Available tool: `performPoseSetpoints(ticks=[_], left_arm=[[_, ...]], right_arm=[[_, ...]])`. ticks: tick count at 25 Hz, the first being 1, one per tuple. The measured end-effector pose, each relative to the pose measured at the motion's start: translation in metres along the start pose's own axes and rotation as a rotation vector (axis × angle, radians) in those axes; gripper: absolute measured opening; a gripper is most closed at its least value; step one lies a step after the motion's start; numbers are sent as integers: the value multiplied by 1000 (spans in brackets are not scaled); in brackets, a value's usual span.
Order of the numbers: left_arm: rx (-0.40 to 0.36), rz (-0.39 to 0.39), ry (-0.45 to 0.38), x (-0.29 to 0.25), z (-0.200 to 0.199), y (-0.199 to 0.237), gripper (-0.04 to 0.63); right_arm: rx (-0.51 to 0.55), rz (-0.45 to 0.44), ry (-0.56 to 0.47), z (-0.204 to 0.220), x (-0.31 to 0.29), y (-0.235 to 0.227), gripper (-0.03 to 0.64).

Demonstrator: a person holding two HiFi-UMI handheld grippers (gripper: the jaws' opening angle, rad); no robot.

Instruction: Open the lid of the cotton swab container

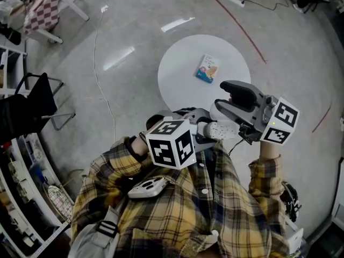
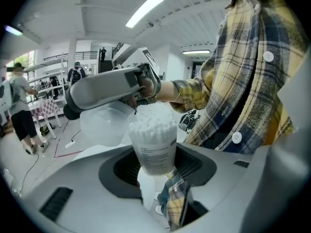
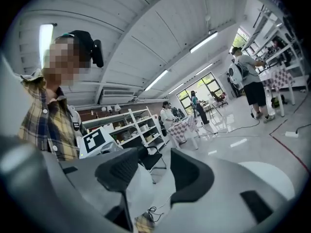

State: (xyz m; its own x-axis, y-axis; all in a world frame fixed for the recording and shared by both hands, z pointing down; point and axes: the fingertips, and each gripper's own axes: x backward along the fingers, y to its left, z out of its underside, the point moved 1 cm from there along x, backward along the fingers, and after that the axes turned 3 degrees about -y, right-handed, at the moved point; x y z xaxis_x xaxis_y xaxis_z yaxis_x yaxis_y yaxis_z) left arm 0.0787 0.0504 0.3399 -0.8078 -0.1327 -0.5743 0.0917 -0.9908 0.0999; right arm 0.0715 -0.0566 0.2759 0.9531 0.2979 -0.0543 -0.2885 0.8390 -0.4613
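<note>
Far below, a round white tabletop (image 1: 183, 87). Nearer, a yellow checked shirt (image 1: 177, 219), filling the bottom of the head view.

Next, the left tool (image 2: 156, 166), grey with a black-and-white cube. Closed snugly on the sides of the clear plastic cotton swab pot (image 2: 154, 147), low down on its body. Held up in the air in front of the chest, well above the tabletop, with the mouth towards the right tool.

Then the right tool (image 3: 153, 171), just past the pot's mouth. Spread apart. In the gap, the clear round plastic lid (image 2: 103, 125), leaning on one jaw, with a strip of floor showing before the other. Not squeezed, by the look of it. Off the mouth already and tipped to one side, just beside the rim. Hard to tell whether joined there by a hinge or fully loose.

Smaller still, a little blue packet (image 1: 208, 69), lying flat on the far part of the tabletop.

Smallest, the white fluffy swab tips (image 2: 153, 116), packed tight and bare at the open mouth.

Probably very light, this pot, and thin-walled, so easy to squash and a bit slippery. Best to hold it round the middle of the body, gently, and to mind the tilt, to stop spills. For the lid, take the stiff rim edge, not the bendy top.
</note>
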Motion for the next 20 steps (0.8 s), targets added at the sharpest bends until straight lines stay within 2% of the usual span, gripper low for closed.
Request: performPoseSetpoints(ticks=[6, 20], left_arm=[[7, -7, 4, 0, 3, 0, 215], [34, -62, -64, 6, -6, 4, 212]], right_arm=[[-30, -11, -41, 0, 2, 3, 210], [35, 6, -86, -17, 15, 25, 187]])
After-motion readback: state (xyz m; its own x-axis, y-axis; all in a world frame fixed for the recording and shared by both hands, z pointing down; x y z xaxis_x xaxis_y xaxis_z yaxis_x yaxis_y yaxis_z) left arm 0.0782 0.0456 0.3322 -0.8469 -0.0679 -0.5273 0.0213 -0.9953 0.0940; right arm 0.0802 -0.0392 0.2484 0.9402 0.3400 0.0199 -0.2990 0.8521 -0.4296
